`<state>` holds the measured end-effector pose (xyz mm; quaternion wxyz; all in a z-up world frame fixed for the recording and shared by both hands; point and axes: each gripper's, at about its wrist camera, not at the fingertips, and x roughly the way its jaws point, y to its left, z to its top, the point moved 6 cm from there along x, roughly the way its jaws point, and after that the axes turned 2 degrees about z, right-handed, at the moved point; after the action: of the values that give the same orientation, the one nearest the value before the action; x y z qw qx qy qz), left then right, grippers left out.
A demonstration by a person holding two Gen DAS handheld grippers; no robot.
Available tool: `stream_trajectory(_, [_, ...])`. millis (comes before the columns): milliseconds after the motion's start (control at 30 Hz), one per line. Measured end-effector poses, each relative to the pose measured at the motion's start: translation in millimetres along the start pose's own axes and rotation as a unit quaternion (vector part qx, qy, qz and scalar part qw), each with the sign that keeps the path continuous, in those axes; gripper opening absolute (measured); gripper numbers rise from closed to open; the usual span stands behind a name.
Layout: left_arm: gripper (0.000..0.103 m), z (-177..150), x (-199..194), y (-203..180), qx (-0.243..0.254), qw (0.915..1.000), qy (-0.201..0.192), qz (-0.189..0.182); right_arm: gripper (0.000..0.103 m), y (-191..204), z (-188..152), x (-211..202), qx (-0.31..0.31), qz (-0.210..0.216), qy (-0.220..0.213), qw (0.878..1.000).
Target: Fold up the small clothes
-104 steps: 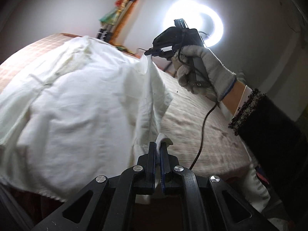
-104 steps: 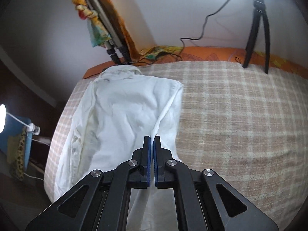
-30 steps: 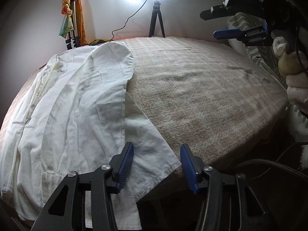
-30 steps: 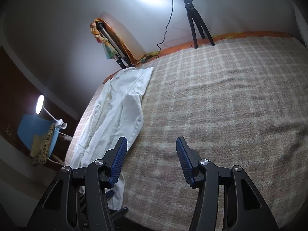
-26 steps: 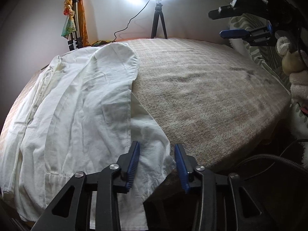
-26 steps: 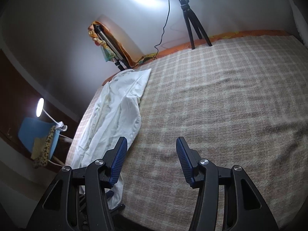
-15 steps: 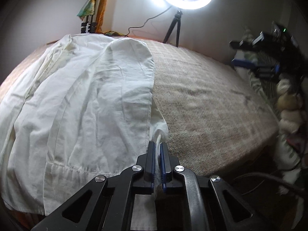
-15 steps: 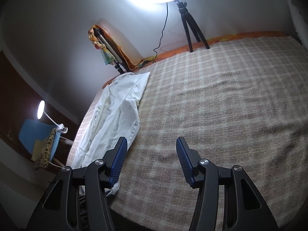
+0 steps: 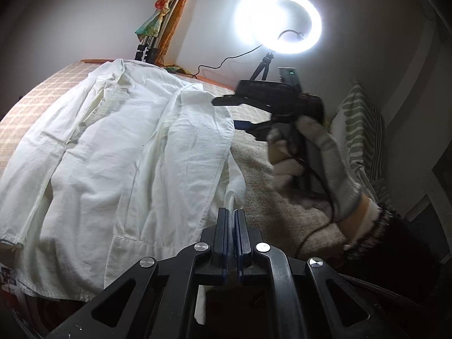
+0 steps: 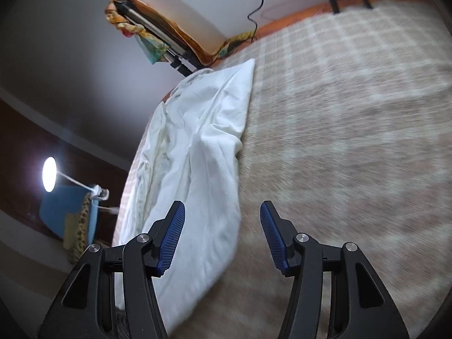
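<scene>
White shirt (image 9: 118, 155), soft, light, limp, lies on the bed (image 10: 353, 141) at 10 o'clock. Left gripper (image 9: 232, 214) jaws clench its hem corner; right gripper (image 10: 223, 226) jaws gape, empty. Grasp edges.

One white shirt (image 9: 127, 152) lies on one checked bed (image 10: 353, 141), with two claws, left (image 9: 233, 226) and right (image 10: 222, 226), one ring light (image 9: 278, 22), one desk lamp (image 10: 49, 173), and perhaps one striped pillow (image 9: 360, 130).
</scene>
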<state>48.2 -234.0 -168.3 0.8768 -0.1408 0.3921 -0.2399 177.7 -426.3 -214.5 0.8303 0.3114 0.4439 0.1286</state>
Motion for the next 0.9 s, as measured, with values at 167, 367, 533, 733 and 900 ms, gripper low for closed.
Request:
stream_trajectory(167, [0.001,-2,1,7,-0.017,0.9997,0.002,-0.02,0.042,6,16,35,0.021,-0.003,0.01,1.0])
stream_trajectory(367, [0.001,-7,-7,22,-0.046,0.9982,-0.001,-0.038,0.006,15,22,42,0.021,-0.057,0.015,0.998])
stream_trajectory(533, [0.001,-13,-24,48,-0.085,0.9953,-0.012,-0.043,0.005,64,24,45,-0.062,-0.127,0.014,0.99])
stream_trajectory(733, [0.001,-20,-37,85,-0.127,0.9914,-0.015,-0.03,0.005,121,13,88,-0.168,-0.216,0.044,0.961])
stream_trajectory(900, [0.001,-30,-45,108,-0.153,0.9879,-0.011,-0.022,0.005,149,-4,136,-0.244,-0.273,0.074,0.927])
